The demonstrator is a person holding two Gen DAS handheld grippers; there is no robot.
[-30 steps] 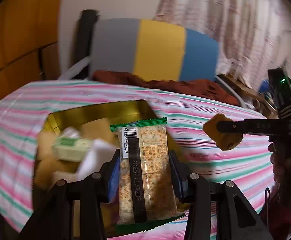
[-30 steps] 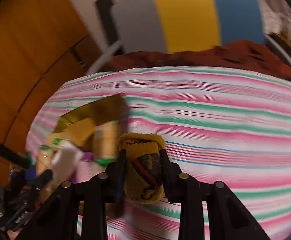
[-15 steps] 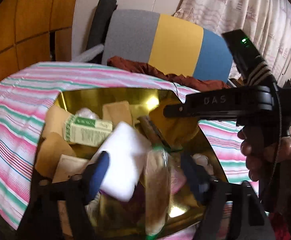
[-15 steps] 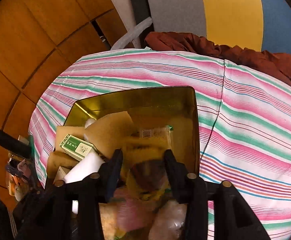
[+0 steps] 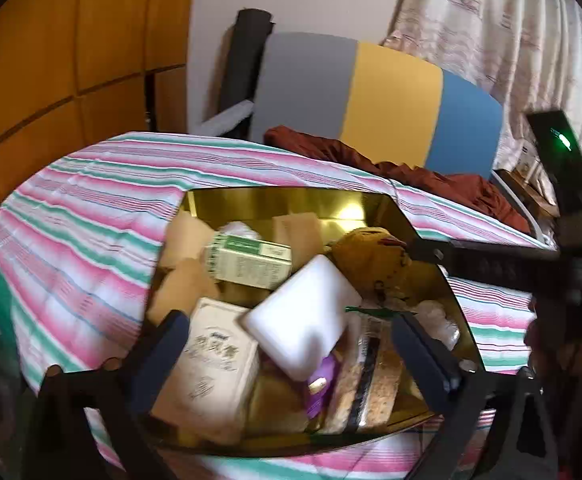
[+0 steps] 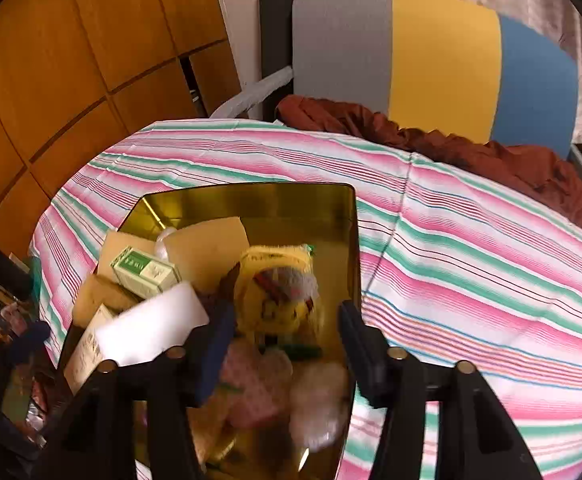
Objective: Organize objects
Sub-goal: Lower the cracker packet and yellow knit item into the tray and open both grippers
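Note:
A gold tin (image 5: pixel 291 200) on the striped table holds several items. My left gripper (image 5: pixel 291 356) hangs over its near end, jaws opening wide. The cracker packet (image 5: pixel 371 380) lies loose in the tin between the fingers, with no pad pressing it. Beside it are a white block (image 5: pixel 303 316), a green box (image 5: pixel 251 264) and a beige box (image 5: pixel 211 368). My right gripper (image 6: pixel 287 340) is over the tin (image 6: pixel 251 200) too, jaws opening. The yellow knitted pouch (image 6: pixel 279 292) lies just beyond its fingers, free of the pads. The pouch (image 5: pixel 371 256) also shows in the left wrist view.
A pink, green and white striped cloth (image 6: pixel 471 260) covers the round table. Behind it stands a chair (image 6: pixel 431 60) with a grey, yellow and blue back and a rust-brown cloth (image 6: pixel 451 148) on its seat. Wooden panels (image 6: pixel 71 60) are on the left. A hand (image 5: pixel 539 340) holds the right gripper.
Both grippers came in over the tin and opened. The left let go of the cracker packet, the right let go of the yellow pouch; both items now lie in the tin.

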